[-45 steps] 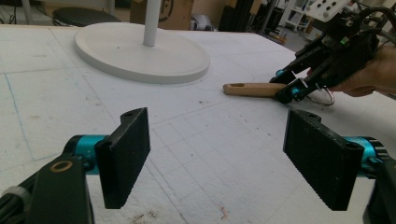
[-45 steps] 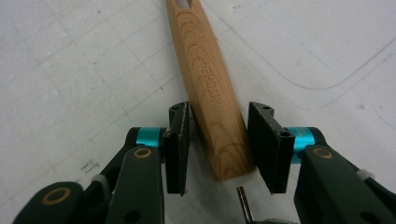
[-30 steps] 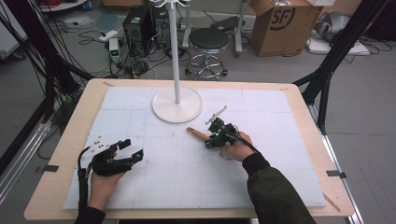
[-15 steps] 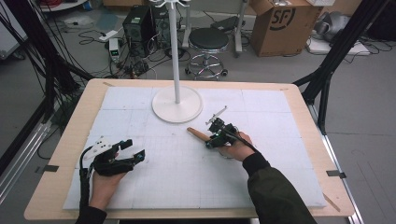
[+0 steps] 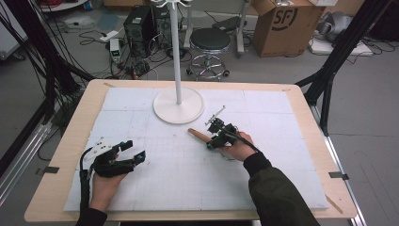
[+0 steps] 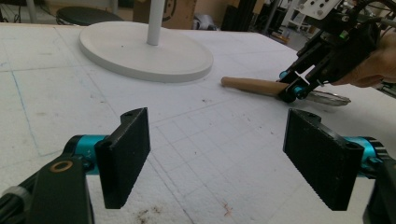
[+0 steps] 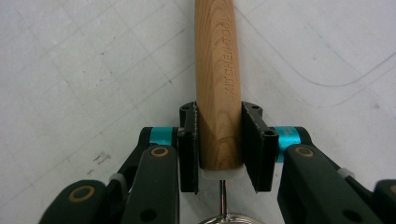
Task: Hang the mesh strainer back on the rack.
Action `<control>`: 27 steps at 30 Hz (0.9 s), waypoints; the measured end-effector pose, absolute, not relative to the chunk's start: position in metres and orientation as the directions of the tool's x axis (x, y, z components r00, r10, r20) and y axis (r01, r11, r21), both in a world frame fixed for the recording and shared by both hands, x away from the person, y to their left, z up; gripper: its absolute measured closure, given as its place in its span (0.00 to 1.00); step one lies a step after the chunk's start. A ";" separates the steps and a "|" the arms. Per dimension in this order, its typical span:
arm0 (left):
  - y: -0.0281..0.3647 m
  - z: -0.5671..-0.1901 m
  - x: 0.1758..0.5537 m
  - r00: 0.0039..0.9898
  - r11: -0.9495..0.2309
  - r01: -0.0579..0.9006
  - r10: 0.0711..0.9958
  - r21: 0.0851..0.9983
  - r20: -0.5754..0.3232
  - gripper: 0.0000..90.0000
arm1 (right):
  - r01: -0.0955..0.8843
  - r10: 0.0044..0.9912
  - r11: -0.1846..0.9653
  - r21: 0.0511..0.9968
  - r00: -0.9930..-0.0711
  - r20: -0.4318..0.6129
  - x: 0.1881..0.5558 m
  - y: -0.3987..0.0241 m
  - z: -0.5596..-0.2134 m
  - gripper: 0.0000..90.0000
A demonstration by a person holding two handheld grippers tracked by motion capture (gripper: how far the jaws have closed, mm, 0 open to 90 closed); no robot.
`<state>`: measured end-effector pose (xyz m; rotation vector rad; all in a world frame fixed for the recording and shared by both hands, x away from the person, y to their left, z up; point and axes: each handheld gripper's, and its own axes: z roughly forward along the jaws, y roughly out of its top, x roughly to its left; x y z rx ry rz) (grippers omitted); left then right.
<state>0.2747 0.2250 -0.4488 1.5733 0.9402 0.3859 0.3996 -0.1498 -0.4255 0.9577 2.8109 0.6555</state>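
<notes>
A kitchen tool with a wooden handle (image 5: 197, 134) lies on the white mat in front of the stand's base. My right gripper (image 5: 214, 141) points left along the mat and is shut on the handle (image 7: 217, 70) near its metal end; both pads (image 7: 189, 149) touch the wood. In the left gripper view the handle (image 6: 252, 85) sticks out left of the right gripper (image 6: 299, 87), and the tool's metal end (image 6: 329, 98) lies under the hand. My left gripper (image 5: 134, 150) rests at the front left of the mat, open, with nothing between its pads (image 6: 126, 156).
A white stand with a round base (image 5: 179, 106) and a thin pole rises at the back middle of the mat (image 5: 263, 179). The wooden table edge (image 5: 66, 141) frames the mat. A stool, boxes and cables are on the floor beyond.
</notes>
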 end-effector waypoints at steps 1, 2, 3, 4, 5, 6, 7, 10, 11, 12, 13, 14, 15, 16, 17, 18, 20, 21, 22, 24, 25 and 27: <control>0.225 -0.449 0.275 0.617 0.028 0.350 0.745 0.936 -0.253 0.26 | 0.568 0.607 0.691 0.447 -0.792 0.069 0.399 -0.153 -0.425 0.78; 0.225 -0.449 0.274 0.618 0.028 0.349 0.744 0.937 -0.253 0.26 | 0.591 0.618 0.661 0.463 -0.779 0.111 0.400 -0.157 -0.424 0.78; 0.225 -0.449 0.274 0.618 0.028 0.350 0.744 0.936 -0.253 0.26 | 0.599 0.614 0.641 0.480 -0.775 0.147 0.400 -0.162 -0.423 0.78; 0.225 -0.449 0.274 0.620 0.028 0.351 0.742 0.936 -0.255 0.26 | 0.604 0.618 0.622 0.498 -0.769 0.162 0.400 -0.166 -0.420 0.78; 0.225 -0.449 0.274 0.622 0.026 0.350 0.741 0.937 -0.252 0.26 | 0.606 0.619 0.607 0.514 -0.766 0.173 0.400 -0.170 -0.418 0.78; 0.224 -0.448 0.273 0.621 0.026 0.349 0.743 0.937 -0.252 0.26 | 0.608 0.619 0.595 0.526 -0.764 0.182 0.399 -0.173 -0.415 0.78; 0.224 -0.448 0.273 0.622 0.026 0.347 0.742 0.938 -0.251 0.26 | 0.602 0.620 0.571 0.558 -0.762 0.187 0.398 -0.177 -0.410 0.78; 0.223 -0.448 0.274 0.621 0.025 0.345 0.743 0.938 -0.248 0.26 | 0.601 0.622 0.504 0.620 -0.751 0.222 0.396 -0.184 -0.397 0.78; 0.223 -0.448 0.274 0.622 0.023 0.345 0.743 0.938 -0.247 0.26 | 0.596 0.612 0.485 0.639 -0.754 0.238 0.396 -0.185 -0.394 0.78; 0.223 -0.448 0.274 0.623 0.026 0.344 0.741 0.939 -0.249 0.26 | 0.587 0.612 0.471 0.659 -0.755 0.235 0.394 -0.185 -0.392 0.78; 0.223 -0.448 0.274 0.623 0.026 0.345 0.741 0.938 -0.249 0.26 | 0.563 0.599 0.462 0.685 -0.768 0.227 0.392 -0.184 -0.388 0.78; 0.223 -0.448 0.274 0.623 0.026 0.347 0.741 0.938 -0.251 0.26 | 0.559 0.595 0.444 0.701 -0.769 0.236 0.390 -0.183 -0.385 0.78; 0.223 -0.448 0.274 0.623 0.026 0.347 0.741 0.937 -0.251 0.26 | 0.535 0.584 0.410 0.739 -0.776 0.238 0.389 -0.181 -0.379 0.78; 0.223 -0.448 0.274 0.624 0.026 0.346 0.741 0.938 -0.250 0.26 | 0.535 0.584 0.410 0.739 -0.776 0.238 0.389 -0.181 -0.379 0.78; 0.223 -0.448 0.274 0.625 0.025 0.343 0.740 0.939 -0.248 0.26 | 0.520 0.578 0.394 0.758 -0.781 0.235 0.388 -0.181 -0.377 0.78; 0.224 -0.448 0.274 0.623 0.026 0.344 0.742 0.939 -0.249 0.26 | 0.515 0.577 0.380 0.768 -0.781 0.239 0.388 -0.180 -0.375 0.78; 0.224 -0.448 0.273 0.621 0.031 0.346 0.741 0.938 -0.254 0.26 | 0.502 0.570 0.360 0.786 -0.786 0.241 0.388 -0.178 -0.372 0.78; 0.224 -0.447 0.273 0.620 0.031 0.346 0.742 0.938 -0.253 0.26 | 0.496 0.567 0.350 0.794 -0.787 0.242 0.388 -0.178 -0.369 0.78; 0.224 -0.448 0.273 0.619 0.032 0.347 0.743 0.937 -0.254 0.26 | 0.485 0.566 0.339 0.806 -0.790 0.236 0.387 -0.177 -0.367 0.78; 0.224 -0.448 0.274 0.617 0.035 0.346 0.744 0.938 -0.256 0.26 | 0.462 0.564 0.312 0.830 -0.794 0.230 0.387 -0.176 -0.362 0.78; 0.224 -0.448 0.274 0.619 0.033 0.347 0.742 0.937 -0.256 0.26 | 0.449 0.566 0.286 0.846 -0.792 0.229 0.386 -0.176 -0.358 0.78; 0.224 -0.448 0.275 0.615 0.033 0.349 0.746 0.937 -0.256 0.26 | 0.421 0.575 0.214 0.881 -0.784 0.235 0.388 -0.177 -0.349 0.78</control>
